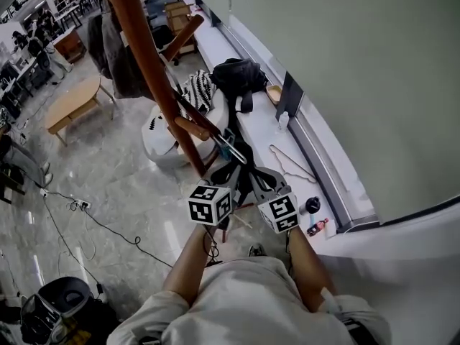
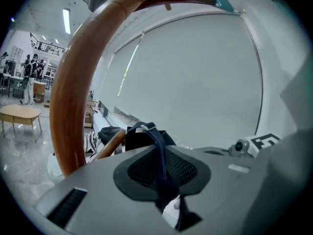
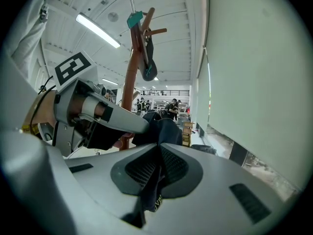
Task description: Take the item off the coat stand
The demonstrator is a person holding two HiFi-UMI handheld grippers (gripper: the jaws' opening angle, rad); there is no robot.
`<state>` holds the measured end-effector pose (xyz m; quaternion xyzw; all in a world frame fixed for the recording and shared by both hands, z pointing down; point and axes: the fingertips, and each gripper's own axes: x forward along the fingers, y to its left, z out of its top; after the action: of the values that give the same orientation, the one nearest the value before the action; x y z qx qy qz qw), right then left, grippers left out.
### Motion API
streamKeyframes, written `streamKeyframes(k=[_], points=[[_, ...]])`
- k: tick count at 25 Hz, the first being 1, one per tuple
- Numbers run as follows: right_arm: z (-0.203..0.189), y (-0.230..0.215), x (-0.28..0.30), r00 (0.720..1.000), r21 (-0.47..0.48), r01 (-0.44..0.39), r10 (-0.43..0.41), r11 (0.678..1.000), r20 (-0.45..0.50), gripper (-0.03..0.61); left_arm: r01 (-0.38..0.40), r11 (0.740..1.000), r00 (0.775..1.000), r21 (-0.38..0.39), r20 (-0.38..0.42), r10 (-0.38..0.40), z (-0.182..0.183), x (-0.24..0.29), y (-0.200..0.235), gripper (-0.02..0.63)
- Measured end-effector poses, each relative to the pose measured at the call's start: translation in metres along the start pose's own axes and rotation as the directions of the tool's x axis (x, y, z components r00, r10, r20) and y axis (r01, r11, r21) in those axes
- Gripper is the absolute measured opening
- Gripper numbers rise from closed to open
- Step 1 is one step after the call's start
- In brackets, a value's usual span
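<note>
Head view shows the left gripper [image 1: 228, 171] and the right gripper [image 1: 257, 177] side by side just below centre, each marker cube facing the person. Both reach toward 12 o'clock onto a dark navy item [image 1: 238, 152]. The item sits against a low peg [image 1: 192, 128] of the brown wooden coat stand [image 1: 151, 70], and whether it is still hooked there cannot be told. The stand's pole slants from the grippers up toward 11 o'clock, with a grey garment [image 1: 115, 49] hanging from it near the top edge. In the left gripper view the fingers [image 2: 188, 168] are drawn narrow on a navy strap [image 2: 158, 143] of the item, which runs straight between them, with the stand's pole curving past at 9 o'clock. In the right gripper view the fingers [image 3: 181, 168] are pressed together on a fold of the same navy fabric, which bunches up just beyond their tips; the left gripper shows at 9 o'clock, touching that fabric. In the head view, a white counter [image 1: 255, 131] runs along the window from 12 o'clock to 4 o'clock. It carries a black bag [image 1: 237, 74], a wire hanger [image 1: 291, 165] and a small bottle [image 1: 317, 227].
</note>
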<state>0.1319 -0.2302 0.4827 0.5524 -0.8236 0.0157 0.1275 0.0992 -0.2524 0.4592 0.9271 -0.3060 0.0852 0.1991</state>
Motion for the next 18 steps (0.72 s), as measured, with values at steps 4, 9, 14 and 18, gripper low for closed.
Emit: streamKeyframes(k=[4,9,14,18], points=[[-0.002,-0.005,-0.013,0.999,0.009,0.049,-0.049,0.999,-0.004,0.018,0.053,0.998,0.999,0.029,-0.013,-0.053,-0.002,0.003,-0.014,0.063],[-0.005,-0.003,-0.03,0.994,0.022,0.108,-0.108,0.994,-0.009,0.018,0.123,0.99,0.992,0.07,-0.03,-0.121,-0.007,0.002,-0.029,0.061],[-0.01,-0.003,-0.043,0.987,0.042,0.163,-0.162,0.986,-0.015,0.018,0.201,0.974,0.979,0.103,-0.049,-0.196,-0.011,0.002,-0.041,0.06],[-0.008,0.008,-0.052,0.982,0.058,0.191,-0.19,0.98,-0.017,0.018,0.279,0.948,0.96,0.154,-0.078,-0.27,-0.013,-0.01,-0.048,0.058]])
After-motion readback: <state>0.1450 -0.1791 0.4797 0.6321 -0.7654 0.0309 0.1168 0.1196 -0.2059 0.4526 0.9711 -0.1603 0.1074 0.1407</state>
